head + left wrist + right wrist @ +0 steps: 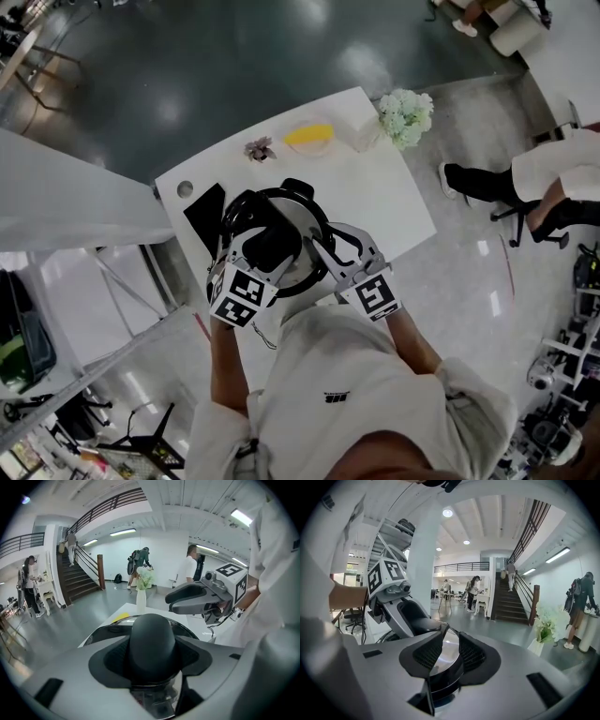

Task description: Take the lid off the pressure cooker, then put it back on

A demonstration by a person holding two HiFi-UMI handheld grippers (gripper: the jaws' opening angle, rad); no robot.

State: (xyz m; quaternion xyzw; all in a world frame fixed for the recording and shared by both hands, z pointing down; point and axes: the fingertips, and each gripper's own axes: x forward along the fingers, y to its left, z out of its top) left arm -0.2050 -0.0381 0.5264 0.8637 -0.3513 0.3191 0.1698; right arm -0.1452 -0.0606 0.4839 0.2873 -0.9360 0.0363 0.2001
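The pressure cooker [281, 202] stands on the white table [375, 192], and its shiny steel lid [309, 225] lies on top. My left gripper [267, 246] comes in from the near left. Its jaws are shut on the lid's black handle [152, 641], with a pad pressed on each side of it. My right gripper [323, 248] reaches in from the near right, and its pads [426, 653] pinch the cooker's rim [447, 667], with the lid's steel surface [449, 644] showing between them. In that view the left gripper [433, 627] lies across the lid.
At the table's far side are a yellow object [309, 136], a white box [361, 127], a vase of white flowers [406, 114] and a small dried sprig [260, 148]. A flat black thing [204, 214] lies left of the cooker. A seated person [553, 178] is at the right.
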